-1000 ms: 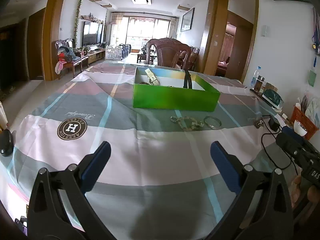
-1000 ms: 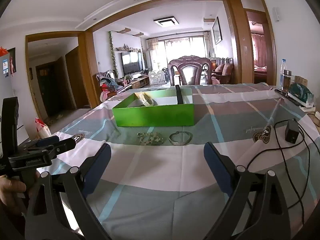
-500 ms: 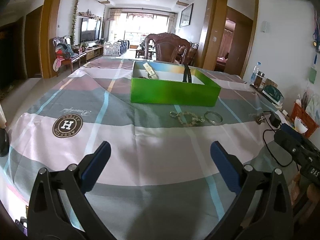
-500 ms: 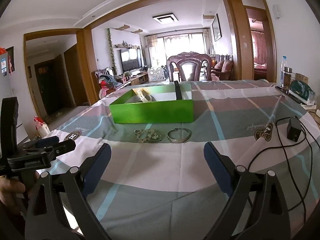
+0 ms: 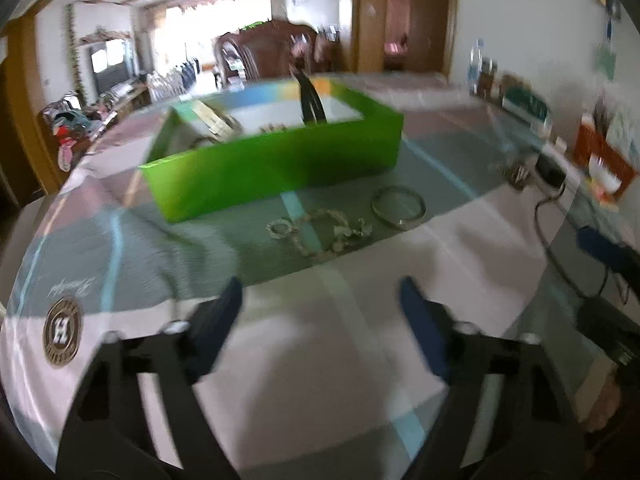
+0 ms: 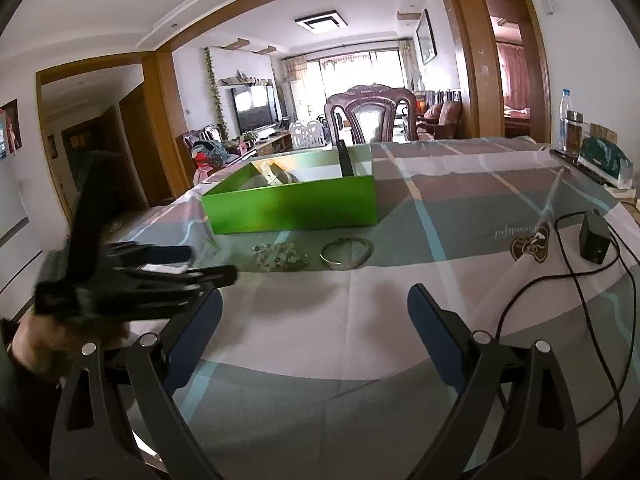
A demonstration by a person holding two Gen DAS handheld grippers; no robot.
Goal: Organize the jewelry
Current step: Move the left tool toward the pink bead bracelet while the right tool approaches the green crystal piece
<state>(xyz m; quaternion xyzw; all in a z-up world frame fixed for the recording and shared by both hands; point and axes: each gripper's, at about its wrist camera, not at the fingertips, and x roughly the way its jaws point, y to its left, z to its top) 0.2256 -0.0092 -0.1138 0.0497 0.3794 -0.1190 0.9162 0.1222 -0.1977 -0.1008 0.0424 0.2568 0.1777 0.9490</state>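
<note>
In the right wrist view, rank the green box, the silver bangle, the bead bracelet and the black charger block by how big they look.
1. green box, largest by far.
2. silver bangle and bead bracelet look about alike, so no ranking.
3. black charger block, smallest in area, though taller.

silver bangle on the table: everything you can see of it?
The silver bangle is a thin ring that looks like polished metal, seemingly not quite closed at its near side. It lies flat on the tablecloth, in front of the green box, right of the beaded bracelet. Nothing touches it; neither gripper is near.
</note>
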